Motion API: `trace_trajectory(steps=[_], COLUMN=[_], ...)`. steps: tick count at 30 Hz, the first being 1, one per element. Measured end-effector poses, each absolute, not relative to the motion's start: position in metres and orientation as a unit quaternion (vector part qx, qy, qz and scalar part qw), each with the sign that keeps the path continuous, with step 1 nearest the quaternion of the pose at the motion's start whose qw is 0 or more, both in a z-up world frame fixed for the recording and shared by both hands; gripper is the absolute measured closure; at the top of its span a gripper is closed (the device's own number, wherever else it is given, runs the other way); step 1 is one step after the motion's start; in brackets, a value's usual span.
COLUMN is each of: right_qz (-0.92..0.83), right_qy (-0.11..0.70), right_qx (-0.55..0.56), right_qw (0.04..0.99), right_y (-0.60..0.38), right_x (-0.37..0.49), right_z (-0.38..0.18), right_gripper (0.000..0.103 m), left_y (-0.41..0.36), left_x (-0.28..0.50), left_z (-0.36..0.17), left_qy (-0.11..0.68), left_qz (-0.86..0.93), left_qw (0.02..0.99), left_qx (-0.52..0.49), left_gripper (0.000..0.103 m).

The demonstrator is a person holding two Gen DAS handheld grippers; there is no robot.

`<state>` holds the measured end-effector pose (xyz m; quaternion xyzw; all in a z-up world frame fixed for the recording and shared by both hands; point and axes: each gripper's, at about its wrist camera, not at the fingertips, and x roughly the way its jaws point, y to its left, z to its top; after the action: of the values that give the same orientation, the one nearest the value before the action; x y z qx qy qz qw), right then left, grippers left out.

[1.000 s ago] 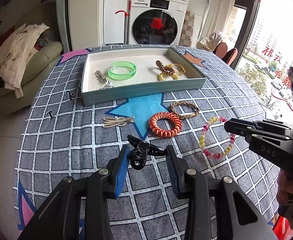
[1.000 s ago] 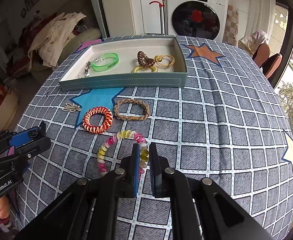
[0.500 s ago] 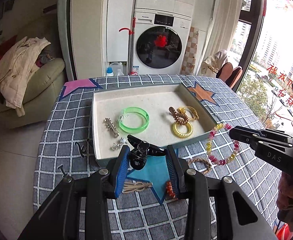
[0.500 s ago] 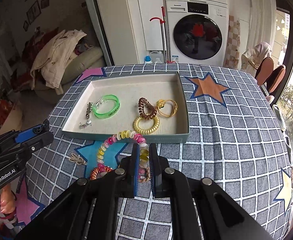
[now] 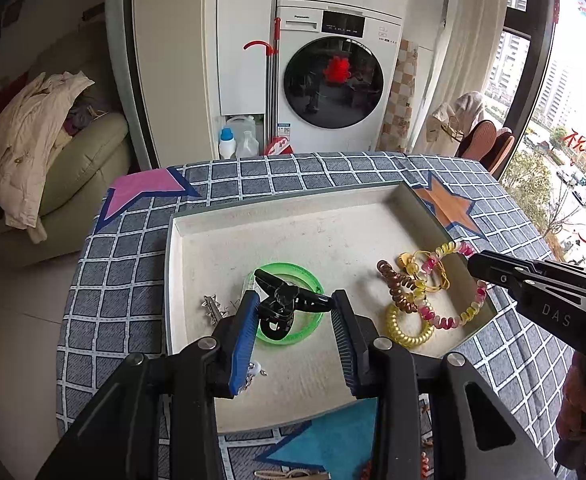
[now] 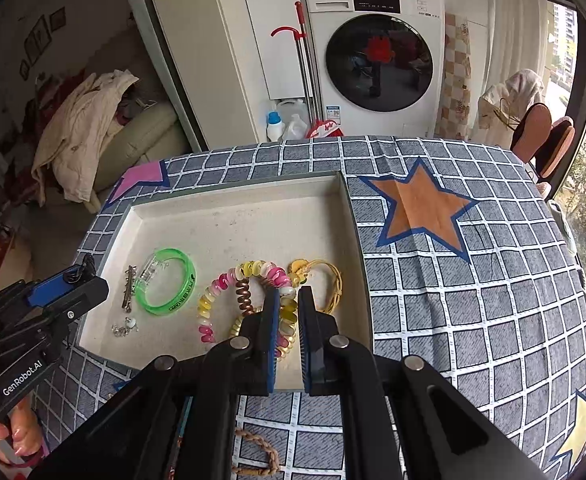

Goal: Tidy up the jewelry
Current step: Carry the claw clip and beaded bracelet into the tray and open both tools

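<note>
Tongs grip glossy black claw clip point(image 5: 283, 300) left, beaded coil bracelet point(image 6: 249, 276) right.

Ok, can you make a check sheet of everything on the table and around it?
Surface: checked tablecloth with stars.
Job's things: tray holds green bangle, metal hair clip, brown coil tie, yellow coil tie, gold cord bracelet.
Clutter: braided bracelet outside tray.
Grippers: left gripper clamps black claw clip; right gripper clamps pink-yellow coil bracelet.
Cables: nothing seen.
Surroundings: washing machine, sofa, window.
</note>
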<state>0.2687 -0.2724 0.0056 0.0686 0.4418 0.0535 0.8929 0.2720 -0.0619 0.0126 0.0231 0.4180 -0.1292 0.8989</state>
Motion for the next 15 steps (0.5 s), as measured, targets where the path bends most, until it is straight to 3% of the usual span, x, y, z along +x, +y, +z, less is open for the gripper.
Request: trace_trajectory(steps=[15], right_qz=[0.033], right_qy=[0.468], right_qx=[0.094], right_qw=[0.878], right_y=[-0.280], right_x=[0.285], right_z=[-0.043], right_gripper=[0.093], left_y=[-0.086], left_x=[0.289], left_z=[-0.042], left_qy=[0.449], left_qz=[-0.118], left_qw=[0.882], left_qx=[0.073], left_gripper=[0.047])
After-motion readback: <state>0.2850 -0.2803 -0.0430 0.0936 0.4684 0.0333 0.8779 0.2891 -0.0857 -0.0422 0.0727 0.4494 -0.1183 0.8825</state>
